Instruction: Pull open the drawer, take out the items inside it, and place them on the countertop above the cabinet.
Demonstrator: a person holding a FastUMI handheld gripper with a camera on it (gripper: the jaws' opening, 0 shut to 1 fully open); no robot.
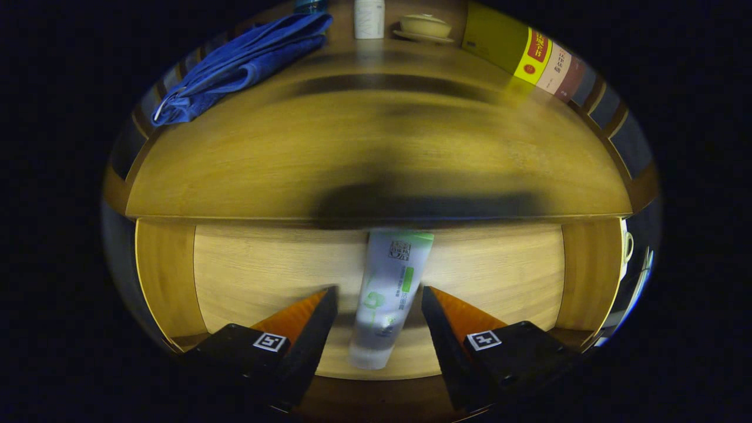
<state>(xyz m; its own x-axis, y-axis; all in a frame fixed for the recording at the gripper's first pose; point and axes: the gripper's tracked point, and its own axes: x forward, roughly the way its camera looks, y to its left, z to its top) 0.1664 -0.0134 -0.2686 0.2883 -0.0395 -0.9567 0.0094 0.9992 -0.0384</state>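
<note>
The tool [379, 299] is nearest, its two fingers spread apart over the open drawer [258, 270], neither one pressing on anything. Between them lies a white tube with green print [388, 294], resting lengthwise on the drawer's pale wooden floor; its flat crimped end points away toward the cabinet front, its cap end lies back between the fingers. A gap shows on each side between tube and finger.

The drawer has darker wooden side walls and a light, fine-grained bottom. Just beyond it the worktop [294, 164] spreads wide, a warm yellow-brown wood with streaky grain, crossed by a dark blurred shadow at its near edge above the tube.

At the far side of the worktop, a crumpled blue towel [241, 64] lies to the left. Beyond the middle stands a white container [369, 17], and just beside it a pale lidded bowl on a saucer [424, 26]. To the right a row of books [529, 56] leans along the back. A wooden rail frames the worktop's rim on both sides.
</note>
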